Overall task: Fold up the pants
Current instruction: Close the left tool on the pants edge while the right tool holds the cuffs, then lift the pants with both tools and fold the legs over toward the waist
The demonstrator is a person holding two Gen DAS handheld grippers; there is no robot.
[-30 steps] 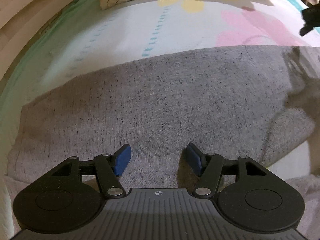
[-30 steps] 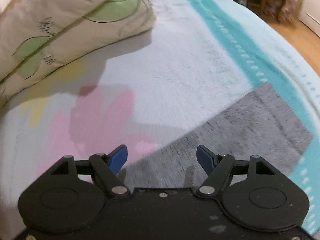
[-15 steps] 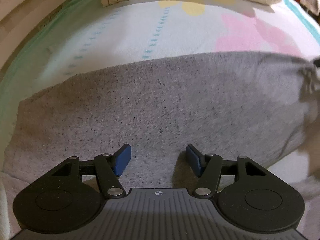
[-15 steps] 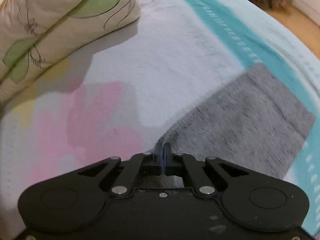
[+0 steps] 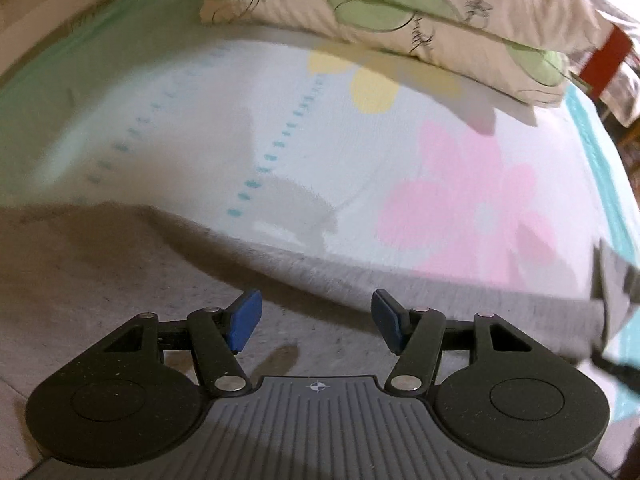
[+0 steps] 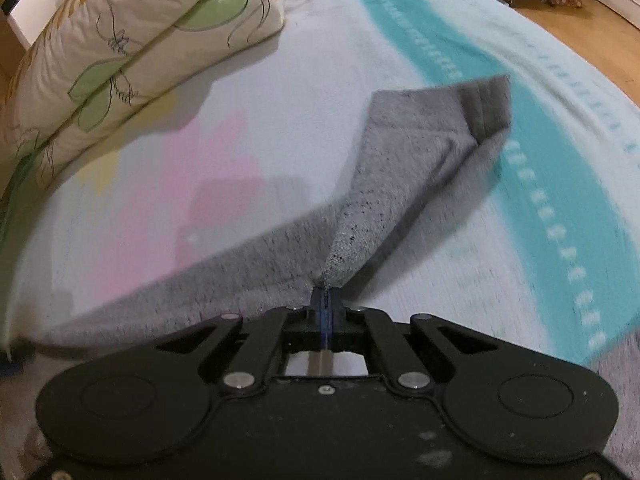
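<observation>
— Where are the pants [image 6: 400, 168] from where you stand?

— Spread across the bedspread [image 6: 304, 100], grey and speckled. The right gripper [image 6: 327, 300] has its 2 blue pads pressed together on a fold of the fabric, right at its tips. From that pinch the cloth rises into a tented flap, and the darker hem [image 6: 490, 108] sits ahead of the tongs, slightly to their right, over the teal stripe [image 6: 560, 184].

— And the other tongs?

— The left gripper [image 5: 316, 322] stands spread, nothing between its pads. The pants [image 5: 120, 280] lie flat under and around it, their edge running just ahead of the fingertips; I cannot tell whether the pads touch the cloth.

— Anything beyond?

— A pillow [image 6: 132, 48] with green leaves lies well ahead of the right tongs, to their left, and a pink flower print [image 5: 472, 200] shows ahead of the left tongs.
</observation>
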